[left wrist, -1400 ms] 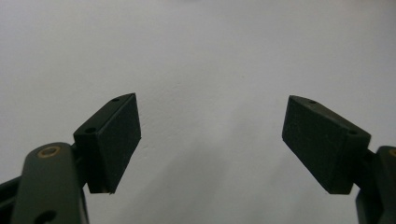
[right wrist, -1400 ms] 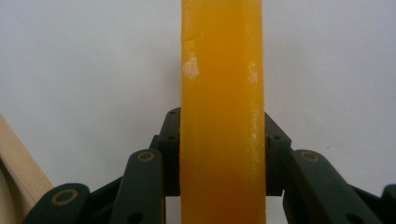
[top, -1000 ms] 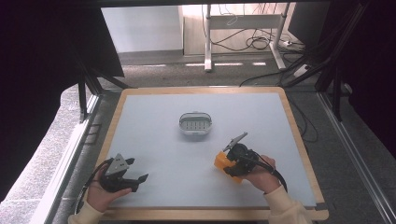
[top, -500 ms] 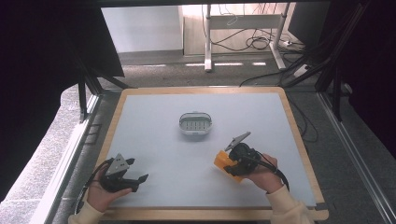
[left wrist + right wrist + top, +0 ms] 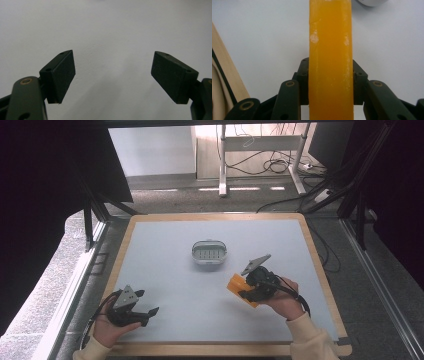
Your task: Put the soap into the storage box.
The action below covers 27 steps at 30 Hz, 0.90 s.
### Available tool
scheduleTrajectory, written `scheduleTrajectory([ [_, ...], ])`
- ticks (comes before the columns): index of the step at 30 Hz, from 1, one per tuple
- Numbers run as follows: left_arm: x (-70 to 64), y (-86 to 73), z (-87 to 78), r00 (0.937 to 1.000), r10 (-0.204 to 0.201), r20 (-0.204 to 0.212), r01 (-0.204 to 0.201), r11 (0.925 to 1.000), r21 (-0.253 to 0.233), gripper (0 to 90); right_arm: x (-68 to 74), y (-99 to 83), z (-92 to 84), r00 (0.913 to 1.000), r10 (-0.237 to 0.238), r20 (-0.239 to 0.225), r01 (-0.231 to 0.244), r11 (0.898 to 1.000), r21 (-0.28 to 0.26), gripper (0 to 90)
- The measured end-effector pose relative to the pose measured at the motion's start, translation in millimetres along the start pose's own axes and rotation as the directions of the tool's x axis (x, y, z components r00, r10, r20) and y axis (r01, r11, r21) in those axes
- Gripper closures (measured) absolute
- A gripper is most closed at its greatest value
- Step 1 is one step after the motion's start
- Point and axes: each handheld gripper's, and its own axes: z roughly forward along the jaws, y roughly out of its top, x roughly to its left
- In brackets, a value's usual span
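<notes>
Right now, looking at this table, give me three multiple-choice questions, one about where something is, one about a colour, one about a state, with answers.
1. Where does the grey soap dish sit?
A. Near the middle of the table
B. At the front left corner
C. Under the left gripper

2. What colour is the block between the right gripper's fingers?
A. Blue
B. Orange
C. Green

3. How does the left gripper stand?
A. Shut on the block
B. Shut on the dish
C. Open, nothing between its fingers

Answers: 1 A, since the high view shows the dish mid-board on the table. 2 B, as the right gripper view shows an orange bar clamped at both sides. 3 C, as the left gripper view shows the fingers wide apart over bare surface.
</notes>
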Motion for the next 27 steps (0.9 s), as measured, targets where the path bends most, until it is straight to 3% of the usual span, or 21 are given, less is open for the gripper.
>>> scheduleTrajectory([
  [27, 0.6, -0.4, 0.5, 1.0, -0.007, 0.0, 0.007, 1.0, -0.001, 19.5, -22.6, 24.9, 2.4, 0.9999, -0.015, -0.005, 0.015, 1.0, -0.016, 61.5],
])
